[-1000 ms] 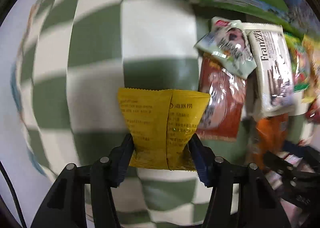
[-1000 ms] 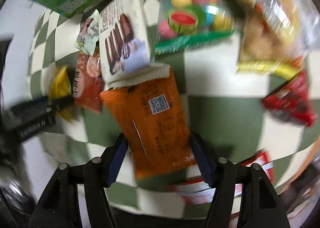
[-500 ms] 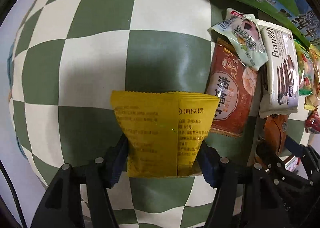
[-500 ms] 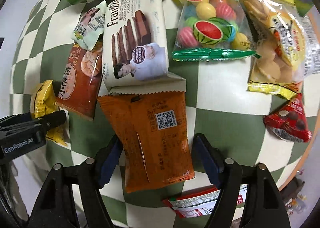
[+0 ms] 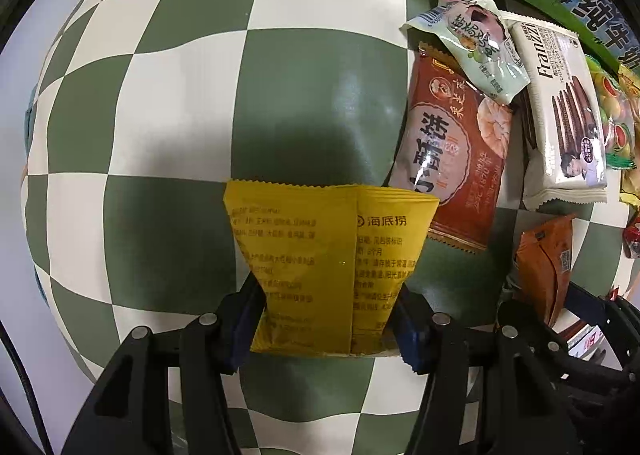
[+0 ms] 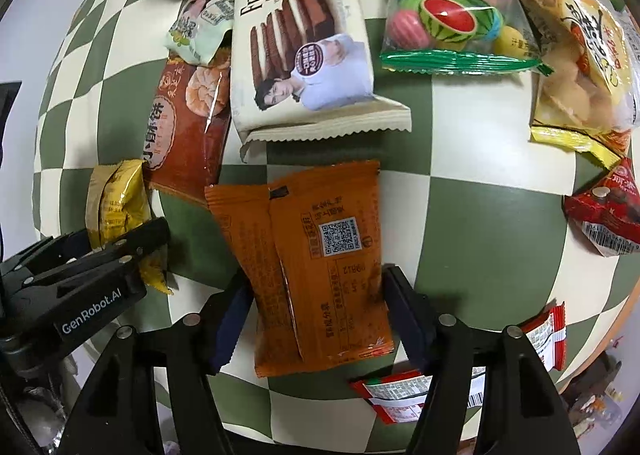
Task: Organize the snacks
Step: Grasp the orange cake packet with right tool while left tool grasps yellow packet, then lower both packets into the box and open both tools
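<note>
The left gripper [image 5: 328, 319] pinches the yellow packet [image 5: 320, 267] over the checkered cloth [image 5: 200, 95], jaws closing. The right gripper [image 6: 316, 319] straddles the orange packet [image 6: 316, 267] on the cloth, jaws opening, pads at its edges.

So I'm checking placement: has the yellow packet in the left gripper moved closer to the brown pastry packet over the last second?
Yes. In the left wrist view the yellow packet now overlaps the brown pastry packet, having closed in on its lower corner.
</note>
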{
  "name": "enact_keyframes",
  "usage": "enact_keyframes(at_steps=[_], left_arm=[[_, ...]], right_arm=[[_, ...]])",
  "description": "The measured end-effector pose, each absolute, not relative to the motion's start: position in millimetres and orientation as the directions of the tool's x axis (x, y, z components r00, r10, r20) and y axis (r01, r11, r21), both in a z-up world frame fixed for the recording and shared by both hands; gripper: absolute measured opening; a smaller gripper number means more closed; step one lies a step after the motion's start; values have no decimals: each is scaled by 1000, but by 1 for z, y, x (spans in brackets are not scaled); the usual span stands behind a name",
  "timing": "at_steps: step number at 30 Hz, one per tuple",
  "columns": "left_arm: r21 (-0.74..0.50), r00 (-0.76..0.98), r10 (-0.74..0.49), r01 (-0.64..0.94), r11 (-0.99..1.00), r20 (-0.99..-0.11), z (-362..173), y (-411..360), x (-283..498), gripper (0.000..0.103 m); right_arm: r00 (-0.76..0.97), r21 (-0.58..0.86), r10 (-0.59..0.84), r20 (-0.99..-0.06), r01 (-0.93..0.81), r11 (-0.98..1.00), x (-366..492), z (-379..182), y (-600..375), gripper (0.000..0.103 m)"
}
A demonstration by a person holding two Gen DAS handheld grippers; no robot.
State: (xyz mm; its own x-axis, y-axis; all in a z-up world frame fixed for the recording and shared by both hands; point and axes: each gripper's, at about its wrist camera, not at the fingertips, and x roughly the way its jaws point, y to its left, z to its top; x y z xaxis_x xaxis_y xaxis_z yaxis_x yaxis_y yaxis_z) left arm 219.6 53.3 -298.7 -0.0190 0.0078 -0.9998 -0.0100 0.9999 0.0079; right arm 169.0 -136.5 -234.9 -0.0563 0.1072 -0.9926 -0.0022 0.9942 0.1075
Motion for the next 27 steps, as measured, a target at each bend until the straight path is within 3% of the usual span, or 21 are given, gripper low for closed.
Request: enact_keyframes(at_steps=[3, 7, 15, 21, 27], left_arm=[[6, -4, 6, -17, 1000, -1000, -286, 59, 219, 54], [19, -2, 19, -29, 999, -1000, -269, 72, 213, 46], [-71, 16, -71, -37, 997, -997, -230, 62, 177, 43], [-178, 118, -175, -11, 984, -977, -161, 35, 187, 43], [-293, 218, -298, 56, 955, -929, -85, -7, 252, 43]], right_arm=[[-45, 86, 85, -995, -15, 996, 177, -253, -111, 68], [2, 79, 79, -997, -8, 997, 166, -245, -107, 57], [46, 178, 176, -983, 37, 983, 141, -204, -125, 56], [117, 272, 264, -957, 64, 960, 141, -153, -146, 55], [277, 357, 321, -906, 90, 930, 196, -78, -193, 55]])
